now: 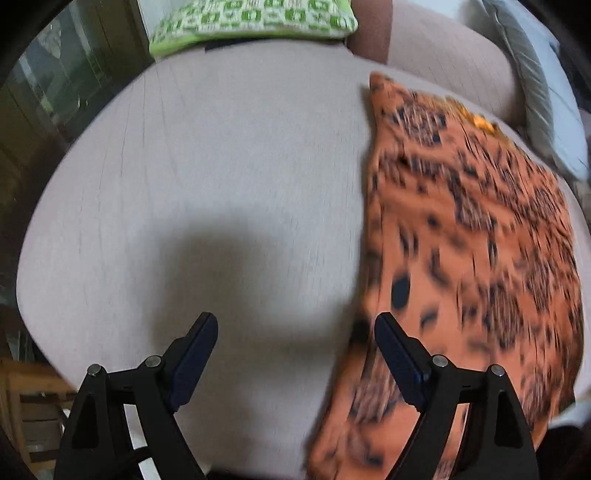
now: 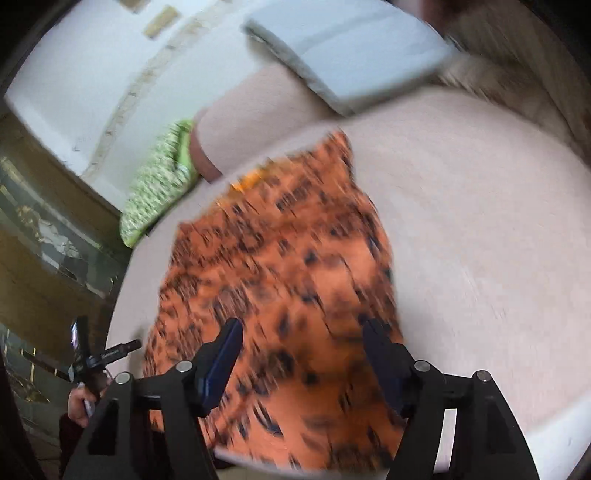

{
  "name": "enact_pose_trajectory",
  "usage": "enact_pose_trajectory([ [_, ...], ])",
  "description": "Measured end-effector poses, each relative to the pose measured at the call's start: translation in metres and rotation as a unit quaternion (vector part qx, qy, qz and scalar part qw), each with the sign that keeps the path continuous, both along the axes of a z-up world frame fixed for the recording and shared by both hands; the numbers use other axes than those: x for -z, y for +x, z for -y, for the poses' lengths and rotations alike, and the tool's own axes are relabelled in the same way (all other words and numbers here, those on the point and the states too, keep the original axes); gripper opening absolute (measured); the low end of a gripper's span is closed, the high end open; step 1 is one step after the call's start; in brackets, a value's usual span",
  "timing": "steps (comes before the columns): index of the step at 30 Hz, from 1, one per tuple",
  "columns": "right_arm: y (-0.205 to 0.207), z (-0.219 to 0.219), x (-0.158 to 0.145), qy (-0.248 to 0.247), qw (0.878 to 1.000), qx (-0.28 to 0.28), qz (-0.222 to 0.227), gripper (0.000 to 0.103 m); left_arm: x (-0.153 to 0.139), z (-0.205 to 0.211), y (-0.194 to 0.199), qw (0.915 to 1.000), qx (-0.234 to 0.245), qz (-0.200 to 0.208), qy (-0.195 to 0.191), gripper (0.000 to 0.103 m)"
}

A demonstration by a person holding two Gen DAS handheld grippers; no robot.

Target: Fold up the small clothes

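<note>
An orange garment with a dark pattern lies flat on the beige sofa seat, at the right of the left wrist view. My left gripper is open and empty, above the seat at the garment's left edge. In the right wrist view the same garment fills the middle, blurred by motion. My right gripper is open and empty, hovering over the garment's near part. The other gripper and the hand holding it show at the lower left of the right wrist view.
A green and white patterned cushion lies at the back of the seat, also seen in the right wrist view. A pale grey-blue pillow rests at the right, also in the right wrist view. The sofa's left edge drops to a dark floor.
</note>
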State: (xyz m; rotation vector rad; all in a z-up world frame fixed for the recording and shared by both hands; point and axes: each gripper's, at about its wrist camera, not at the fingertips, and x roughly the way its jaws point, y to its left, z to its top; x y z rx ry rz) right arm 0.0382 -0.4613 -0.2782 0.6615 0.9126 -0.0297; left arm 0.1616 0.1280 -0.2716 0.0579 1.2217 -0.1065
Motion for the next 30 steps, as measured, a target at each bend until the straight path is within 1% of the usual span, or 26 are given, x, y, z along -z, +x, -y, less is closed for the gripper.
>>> enact_pose_trajectory([
  [3,-0.015,0.009,0.022,0.039,0.998,0.014,-0.048,0.071,0.002,-0.014,-0.022,0.9994,0.010,-0.029,-0.019,0.087],
  [5,-0.023,0.011,0.032,0.054,0.996,0.017,-0.066,0.071,0.004,-0.020,-0.029,0.9989,0.006,-0.045,-0.012,0.087],
  [6,-0.026,0.009,0.036,0.054,0.996,0.018,-0.076,0.071,0.004,-0.023,-0.033,0.9987,0.004,-0.049,-0.014,0.087],
  [9,-0.026,0.005,0.048,0.044,0.994,0.024,-0.100,0.071,0.001,-0.027,-0.040,0.9973,0.019,-0.060,-0.038,0.087],
  [11,-0.027,0.003,0.056,0.020,0.992,0.035,-0.121,0.071,0.002,-0.028,-0.045,0.9966,0.032,-0.070,-0.029,0.087],
  [12,-0.026,0.002,0.061,0.000,0.990,0.038,-0.138,0.071,0.004,-0.028,-0.048,0.9964,0.037,-0.072,-0.025,0.087],
  [13,-0.025,0.000,0.066,-0.018,0.987,0.036,-0.156,0.070,0.007,-0.026,-0.050,0.9960,0.042,-0.076,-0.021,0.087],
  [15,-0.021,-0.005,0.073,-0.033,0.982,0.030,-0.183,0.071,0.015,-0.026,-0.055,0.9945,0.047,-0.092,-0.018,0.087],
  [16,-0.020,-0.009,0.073,-0.048,0.981,0.028,-0.186,0.070,0.018,-0.025,-0.057,0.9937,0.050,-0.098,-0.020,0.087],
  [18,-0.020,-0.019,0.073,-0.056,0.980,0.006,-0.189,0.065,0.024,-0.021,-0.059,0.9920,0.067,-0.104,-0.025,0.087],
  [19,-0.023,-0.025,0.073,-0.050,0.981,-0.008,-0.188,0.058,0.027,-0.019,-0.058,0.9915,0.074,-0.105,-0.020,0.086],
  [20,-0.025,-0.029,0.074,-0.048,0.981,-0.016,-0.189,0.049,0.030,-0.018,-0.060,0.9913,0.081,-0.103,-0.013,0.086],
  [21,-0.029,-0.034,0.073,-0.054,0.980,-0.026,-0.190,0.042,0.030,-0.017,-0.062,0.9911,0.089,-0.099,-0.008,0.085],
  [22,-0.032,-0.037,0.073,-0.063,0.979,-0.033,-0.190,0.032,0.030,-0.015,-0.064,0.9911,0.094,-0.094,-0.008,0.083],
  [23,-0.035,-0.037,0.073,-0.062,0.980,-0.037,-0.188,0.024,0.029,-0.013,-0.067,0.9910,0.098,-0.091,-0.010,0.077],
  [24,-0.037,-0.037,0.072,-0.057,0.980,-0.038,-0.187,0.021,0.028,-0.014,-0.069,0.9912,0.097,-0.089,-0.012,0.070],
  [25,-0.039,-0.036,0.072,-0.051,0.980,-0.037,-0.187,0.019,0.026,-0.008,-0.067,0.9916,0.094,-0.088,-0.013,0.065],
  [26,-0.040,-0.036,0.073,-0.045,0.981,-0.035,-0.188,0.019,0.023,-0.008,-0.070,0.9915,0.096,-0.087,-0.016,0.054],
  [27,-0.041,-0.036,0.073,-0.043,0.980,-0.035,-0.189,0.019,0.019,-0.002,-0.070,0.9907,0.103,-0.087,-0.018,0.047],
  [29,-0.039,-0.033,0.074,-0.041,0.980,-0.034,-0.194,0.020,0.016,0.008,-0.072,0.9888,0.118,-0.090,-0.012,0.046],
  [30,-0.039,-0.033,0.075,-0.038,0.979,-0.031,-0.198,0.022,0.019,0.014,-0.071,0.9887,0.121,-0.088,-0.005,0.049],
])
